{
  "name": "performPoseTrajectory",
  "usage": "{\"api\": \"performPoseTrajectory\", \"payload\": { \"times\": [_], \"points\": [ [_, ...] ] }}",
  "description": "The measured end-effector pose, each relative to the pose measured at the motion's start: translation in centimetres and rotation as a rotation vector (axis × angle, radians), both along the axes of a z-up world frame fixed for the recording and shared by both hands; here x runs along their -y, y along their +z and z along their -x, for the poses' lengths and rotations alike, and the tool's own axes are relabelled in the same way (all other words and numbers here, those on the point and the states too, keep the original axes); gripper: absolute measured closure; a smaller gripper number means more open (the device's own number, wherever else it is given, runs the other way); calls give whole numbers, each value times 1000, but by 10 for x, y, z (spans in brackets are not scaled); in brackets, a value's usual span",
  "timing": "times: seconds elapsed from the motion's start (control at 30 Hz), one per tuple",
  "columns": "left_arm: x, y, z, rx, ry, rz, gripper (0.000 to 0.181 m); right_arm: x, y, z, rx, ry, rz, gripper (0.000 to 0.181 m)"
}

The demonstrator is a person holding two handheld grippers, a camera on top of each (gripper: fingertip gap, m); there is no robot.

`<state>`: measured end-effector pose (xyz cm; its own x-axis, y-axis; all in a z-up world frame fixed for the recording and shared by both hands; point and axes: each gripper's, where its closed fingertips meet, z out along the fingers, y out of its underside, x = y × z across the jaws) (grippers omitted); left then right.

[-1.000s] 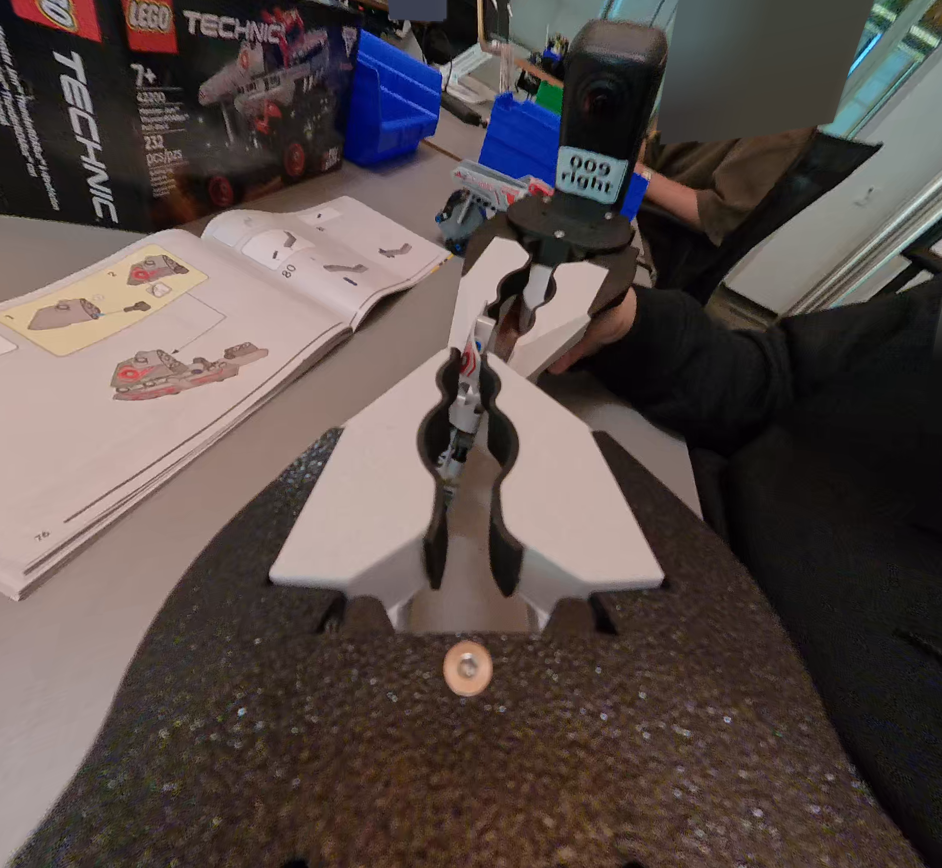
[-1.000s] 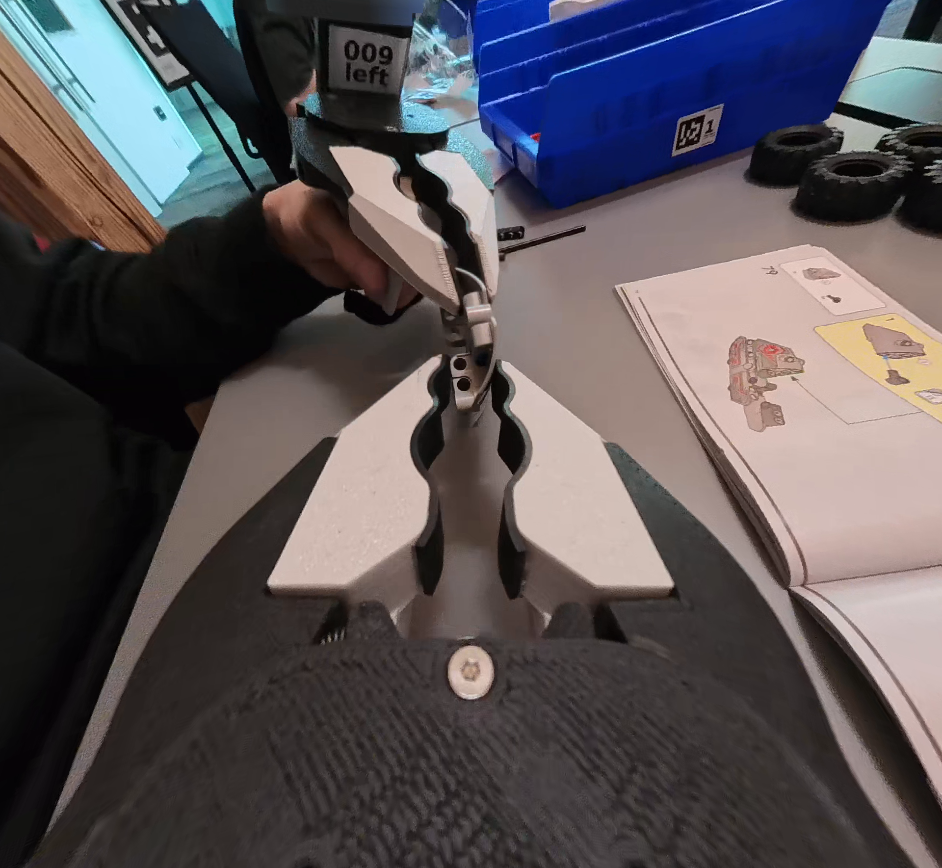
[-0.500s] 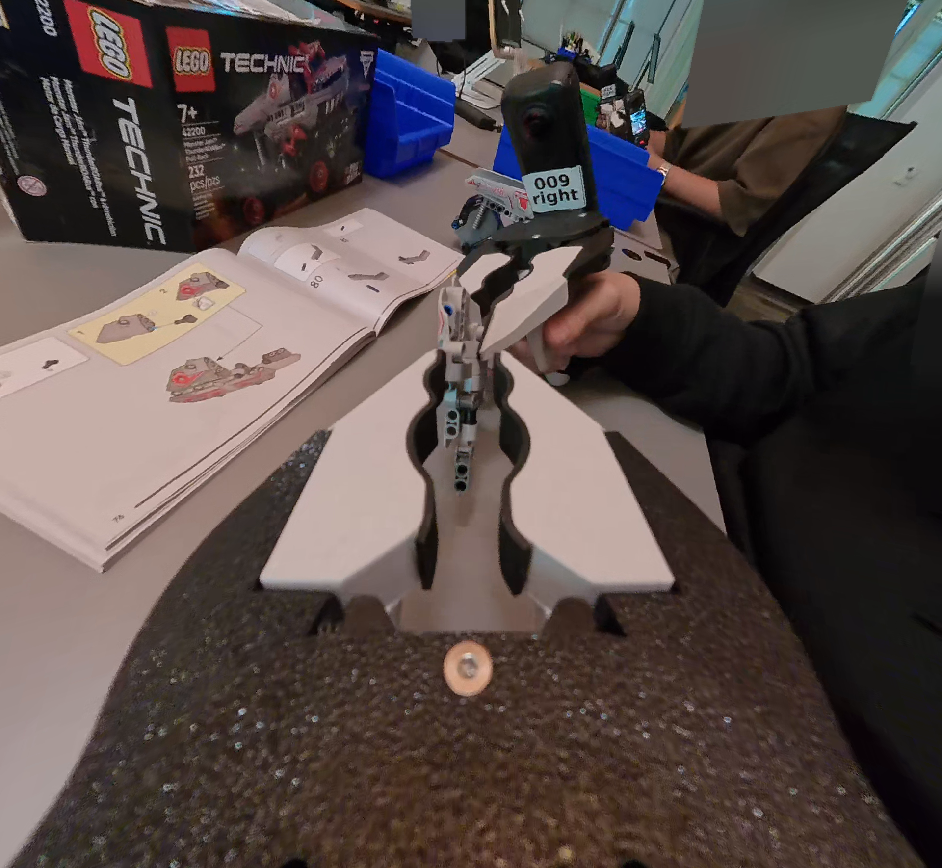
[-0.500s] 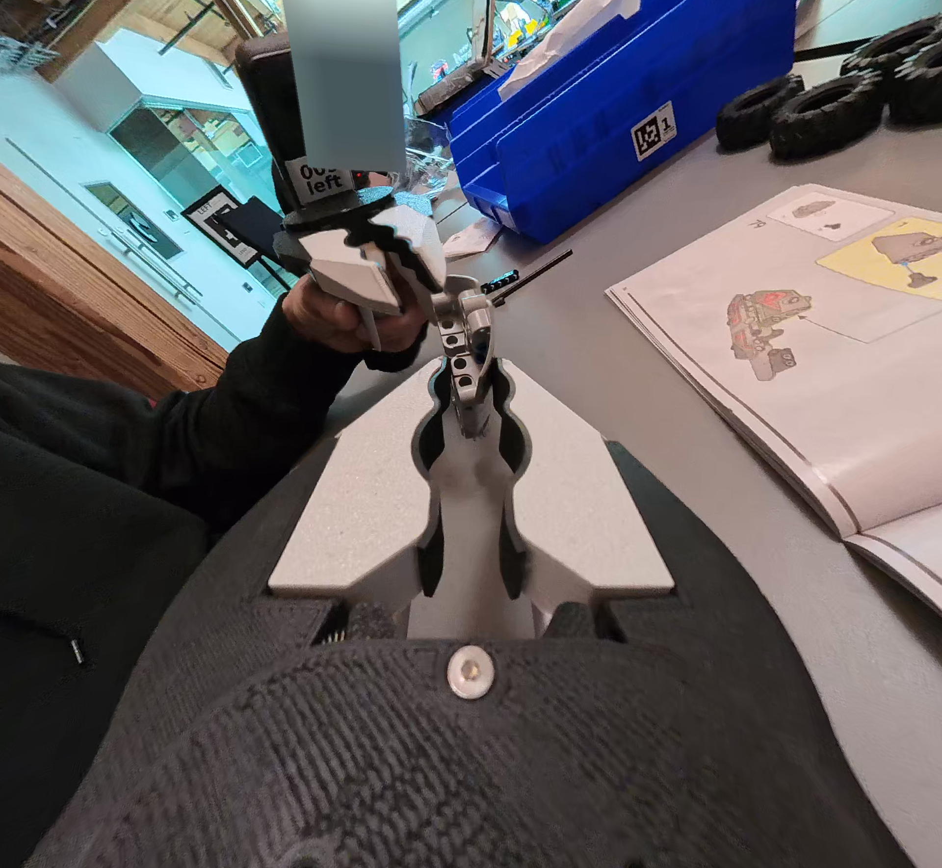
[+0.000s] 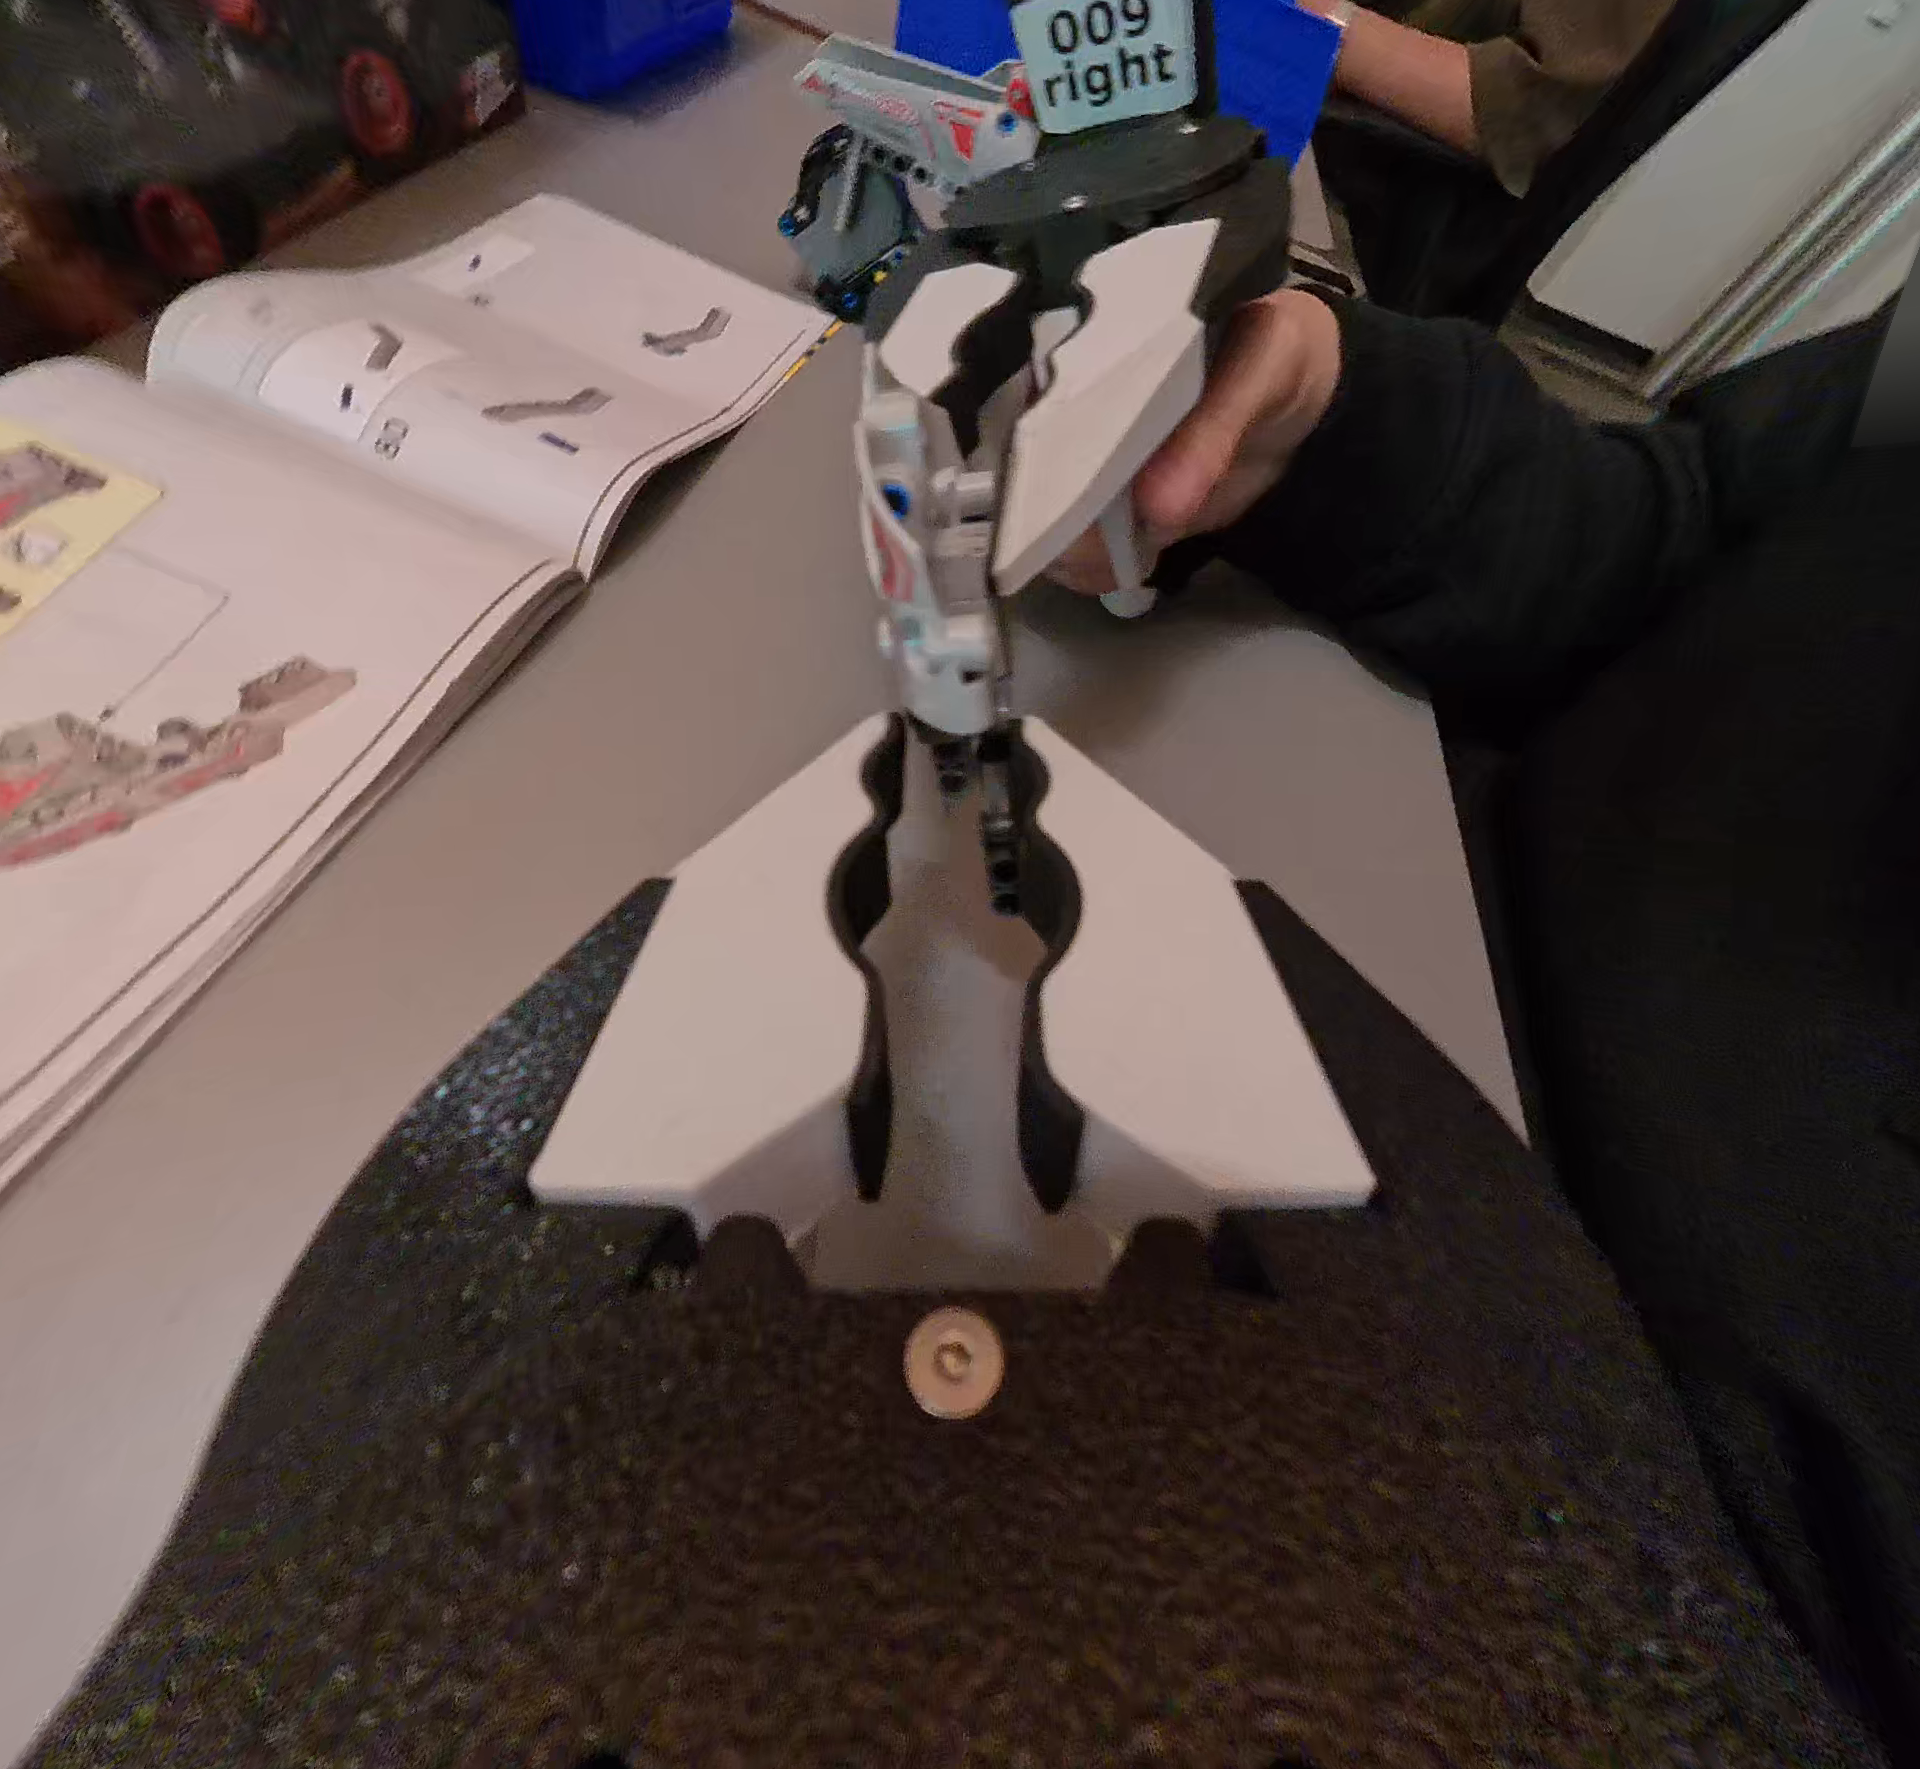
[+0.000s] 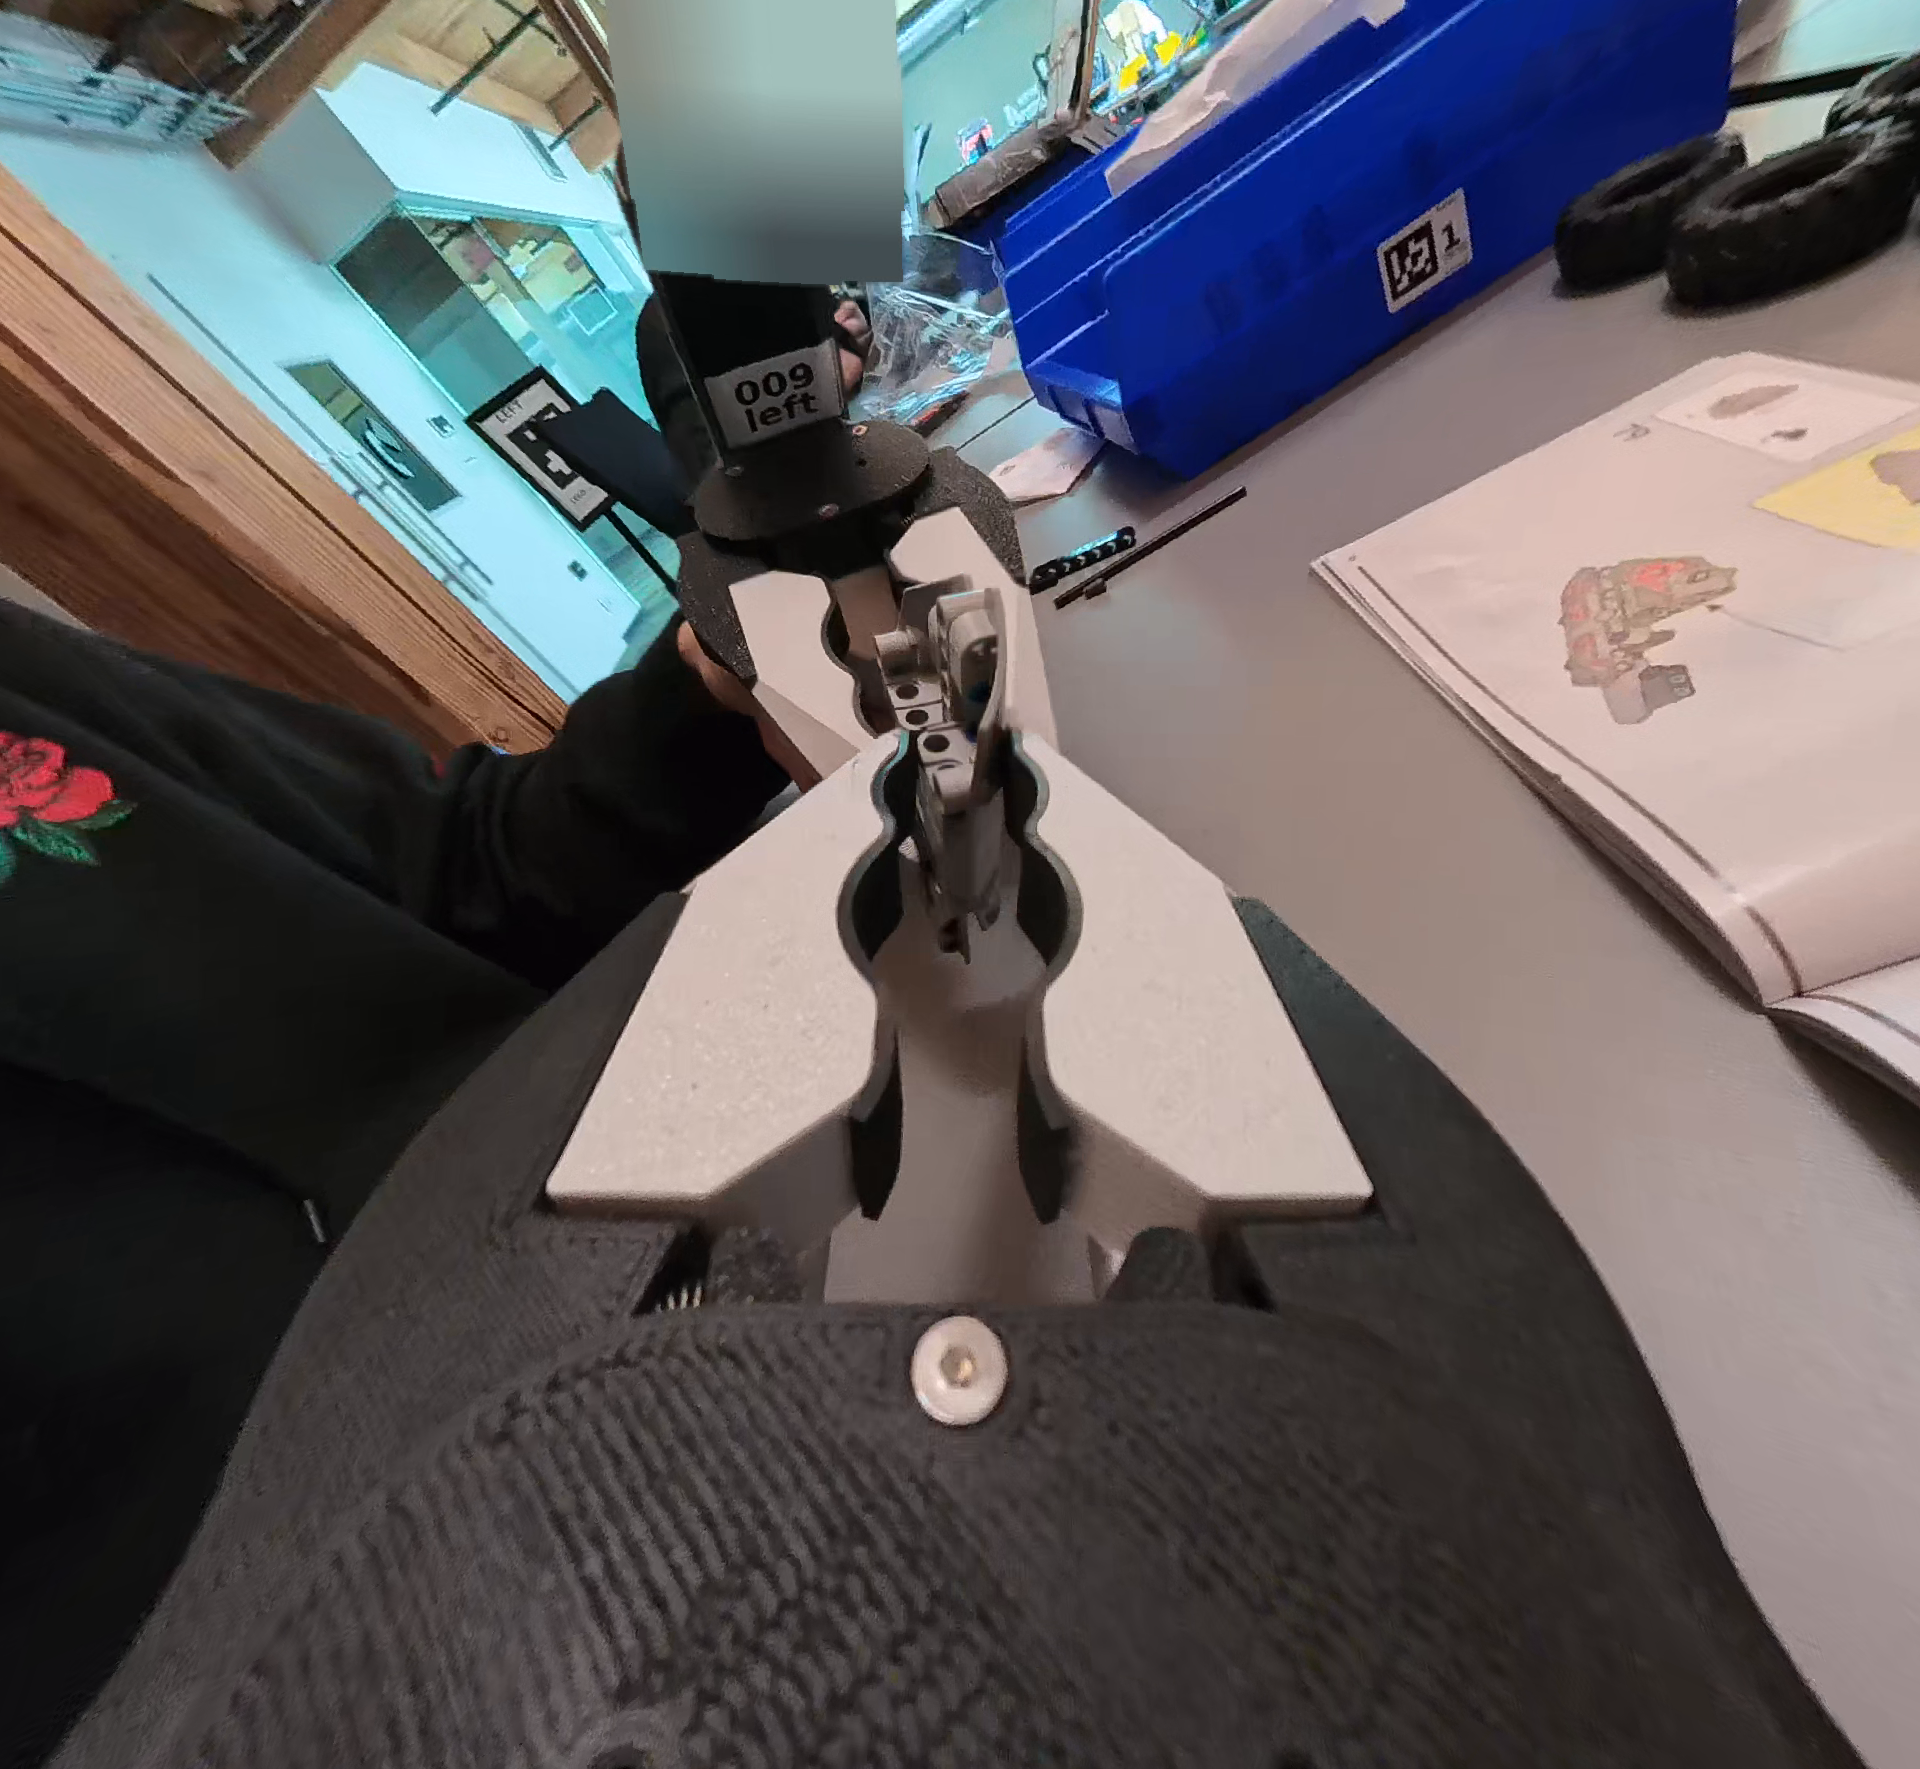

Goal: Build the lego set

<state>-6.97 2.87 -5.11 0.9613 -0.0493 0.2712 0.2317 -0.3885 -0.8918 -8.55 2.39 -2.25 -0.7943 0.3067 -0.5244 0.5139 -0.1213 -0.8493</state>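
Observation:
A small grey and white Lego assembly (image 5: 920, 566) with a red sticker is held upright above the grey table (image 5: 727, 680), between my two grippers. My left gripper (image 5: 958, 743) is shut on its lower end, where black pins stick down between the fingers. My right gripper (image 5: 987, 369) faces it from the far side and grips the upper end. In the right wrist view the right gripper (image 6: 956, 769) is shut on the assembly (image 6: 951, 680), with the left gripper (image 6: 904, 607) just behind it.
An open instruction booklet (image 5: 364, 472) lies on the left, and shows on the right in the right wrist view (image 6: 1662, 680). A partly built model (image 5: 894, 119), blue bins (image 6: 1351, 213), black tyres (image 6: 1714, 213), a black axle (image 6: 1153, 540) and the set's box (image 5: 208, 5) are on the table. The tips of both grippers are at nearly the same place.
Both grippers have moved closer together with the assembly between them. The right gripper now stands more upright over the assembly, and both views have tilted.

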Motion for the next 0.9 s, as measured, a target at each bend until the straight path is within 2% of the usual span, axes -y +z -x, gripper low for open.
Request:
{"api": "performPoseTrajectory", "payload": {
  "times": [0.17,0.27,0.33,0.47,0.57,0.67,0.73,0.77,0.83,0.9],
  "points": [
    [-5,-4,-4,-200,-30,40,168,-9,2,-11,-62,44,-72,166],
    [-2,-22,-1,-409,-67,151,168,-19,1,-10,-137,25,-168,149],
    [-1,-30,5,-519,-65,211,168,-23,-2,-13,-207,37,-250,154],
    [0,-41,5,-580,-91,281,168,-22,-18,-16,-316,65,-432,160],
    [-1,-40,2,-554,-105,264,168,-22,-28,-12,-346,58,-496,181],
    [-1,-36,0,-474,-99,231,168,-25,-39,-10,-265,70,-510,181],
    [1,-39,6,-424,-63,251,168,-26,-36,-9,-275,65,-481,181],
    [2,-39,7,-400,-54,249,168,-26,-32,-11,-284,72,-459,180],
    [4,-39,10,-343,-22,256,168,-28,-23,-18,-301,102,-426,154],
    [6,-40,13,-216,27,280,169,-29,-24,-17,-335,97,-463,151]
  ]
}}
